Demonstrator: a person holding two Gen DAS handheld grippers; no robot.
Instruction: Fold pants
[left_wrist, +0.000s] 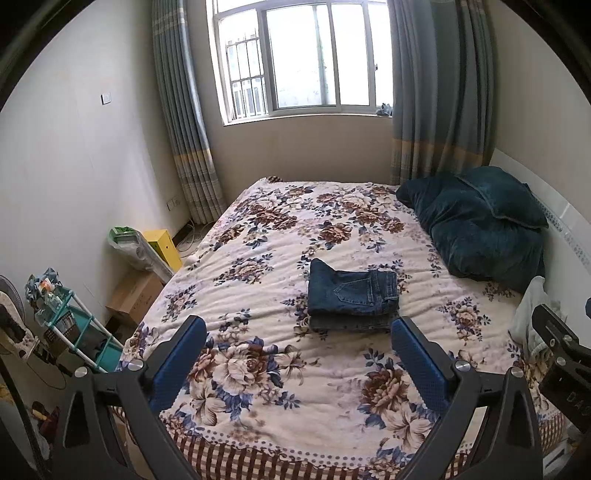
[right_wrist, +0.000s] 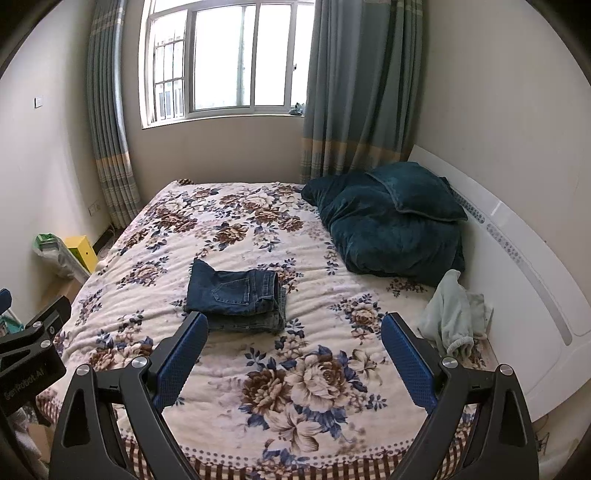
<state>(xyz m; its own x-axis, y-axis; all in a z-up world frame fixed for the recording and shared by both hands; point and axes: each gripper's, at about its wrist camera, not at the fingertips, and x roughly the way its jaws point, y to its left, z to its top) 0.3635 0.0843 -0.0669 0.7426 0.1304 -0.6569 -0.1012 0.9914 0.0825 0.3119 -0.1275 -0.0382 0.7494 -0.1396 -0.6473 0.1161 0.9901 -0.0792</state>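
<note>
Both tongs held wide apart and empty above the near end of the bed, folded jeans lying beyond them.

My left gripper (left_wrist: 298, 328) and right gripper (right_wrist: 291, 325) each have their blue-padded fingers spread, gripping nothing, raised clear of the floral bedspread (left_wrist: 258, 387). Just past the fingertips, the pants (left_wrist: 352, 295) sit mid-bed as a compact denim stack, back pocket up, so the folding looks finished to me and my tongs seem pulled back for that reason. Farther off, a dark teal quilt (right_wrist: 388, 221) is heaped by the headboard, with a pale cloth (right_wrist: 454, 310) crumpled beside it.
</note>
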